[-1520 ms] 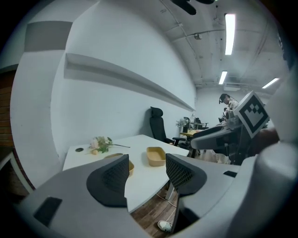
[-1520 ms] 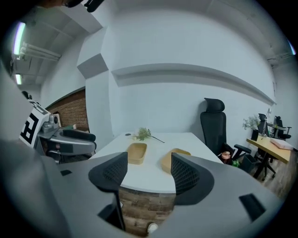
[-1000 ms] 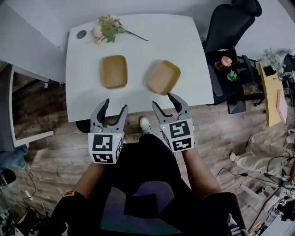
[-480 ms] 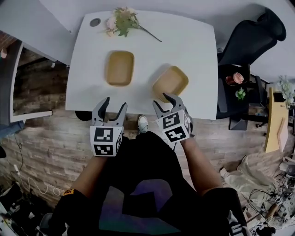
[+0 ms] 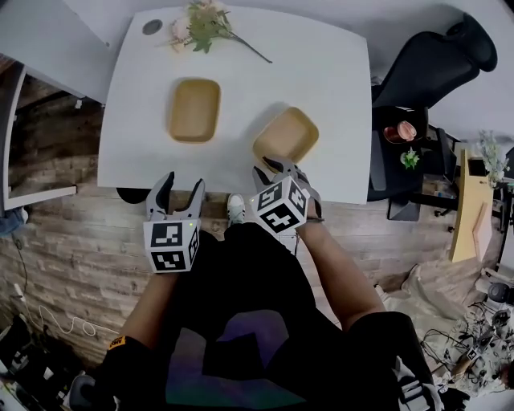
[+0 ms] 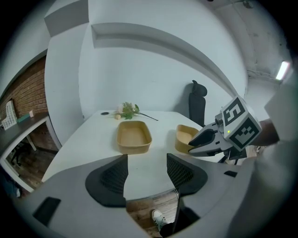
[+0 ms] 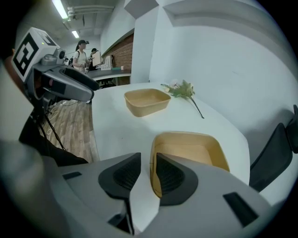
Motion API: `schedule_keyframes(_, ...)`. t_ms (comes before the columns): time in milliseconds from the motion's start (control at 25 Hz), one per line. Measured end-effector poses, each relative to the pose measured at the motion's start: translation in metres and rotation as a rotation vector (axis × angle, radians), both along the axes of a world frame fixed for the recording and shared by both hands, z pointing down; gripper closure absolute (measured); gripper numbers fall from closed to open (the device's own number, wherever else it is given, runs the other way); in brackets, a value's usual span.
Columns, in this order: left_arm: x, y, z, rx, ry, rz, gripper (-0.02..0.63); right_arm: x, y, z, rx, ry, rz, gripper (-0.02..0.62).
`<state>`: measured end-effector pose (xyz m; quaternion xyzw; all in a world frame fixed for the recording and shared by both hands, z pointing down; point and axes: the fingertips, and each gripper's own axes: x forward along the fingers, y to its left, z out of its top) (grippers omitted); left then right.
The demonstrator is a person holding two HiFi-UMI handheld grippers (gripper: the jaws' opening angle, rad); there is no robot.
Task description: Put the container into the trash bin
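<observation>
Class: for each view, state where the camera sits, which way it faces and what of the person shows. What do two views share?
Head view: on the person's head, facing steeply down at the table; forearms, left gripper, right gripper show.
Left gripper view: rides that gripper, facing across the table past its open fingers; right gripper shows.
Right gripper view: rides that gripper, facing the near container, rim between its closing fingers; left gripper shows.
Gripper views share the flowers.

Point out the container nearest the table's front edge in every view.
Head view: container centre-right, at the near edge of the table.
Left gripper view: container right of centre, beside the other container.
Right gripper view: container low centre, foreground.
Shared landmark: the flower sprig at the far edge.
</observation>
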<state>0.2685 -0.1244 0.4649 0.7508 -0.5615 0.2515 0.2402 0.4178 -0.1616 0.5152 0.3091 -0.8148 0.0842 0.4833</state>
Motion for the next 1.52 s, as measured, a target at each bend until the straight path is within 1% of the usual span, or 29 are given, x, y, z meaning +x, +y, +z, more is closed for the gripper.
schedule_keyframes(40, 0.001, 0.000, 0.000, 0.002, 0.001, -0.001, 0.357, 0.002, -0.001, 0.001, 0.010, 0.019, 0.000, 0.484)
schedule_keyframes(120, 0.001, 0.000, 0.001, 0.007, 0.002, 0.000, 0.358, 0.005, -0.004, 0.002, 0.031, 0.050, 0.005, 0.538)
schedule_keyframes(160, -0.001, 0.000, 0.001, 0.009, 0.001, -0.001, 0.359, 0.005, -0.005, 0.003, 0.036, 0.058, 0.007, 0.552)
schedule_keyframes(320, -0.007, 0.003, 0.000, 0.010, 0.000, -0.018, 0.359, 0.004, -0.007, -0.002, 0.048, 0.062, 0.011, 0.558)
schedule_keyframes(520, -0.015, 0.006, -0.009, 0.032, 0.010, -0.047, 0.358, -0.001, -0.013, -0.035, 0.109, 0.013, 0.034, 0.561)
schedule_keyframes(640, -0.025, 0.009, -0.018, 0.054, 0.028, -0.061, 0.359, -0.014, -0.016, -0.059, 0.155, -0.008, 0.033, 0.563)
schedule_keyframes(760, -0.045, 0.016, -0.025, 0.069, 0.048, -0.074, 0.359, -0.036, -0.014, -0.083, 0.194, -0.039, 0.034, 0.563)
schedule_keyframes(840, -0.063, 0.021, -0.028, 0.077, 0.061, -0.085, 0.359, -0.060, -0.011, -0.099, 0.217, -0.060, 0.021, 0.563)
schedule_keyframes(960, -0.097, 0.036, -0.032, 0.080, 0.071, -0.105, 0.359, -0.106, 0.001, -0.114, 0.237, -0.087, -0.013, 0.563)
schedule_keyframes(1200, -0.186, 0.065, -0.040, 0.092, 0.059, -0.170, 0.359, -0.216, 0.036, -0.124, 0.235, -0.128, -0.121, 0.563)
schedule_keyframes(1360, -0.245, 0.088, -0.040, 0.098, 0.056, -0.237, 0.359, -0.293, 0.067, -0.127, 0.217, -0.165, -0.242, 0.563)
schedule_keyframes(1520, -0.300, 0.114, -0.034, 0.104, 0.070, -0.324, 0.359, -0.367, 0.104, -0.124, 0.196, -0.186, -0.407, 0.563)
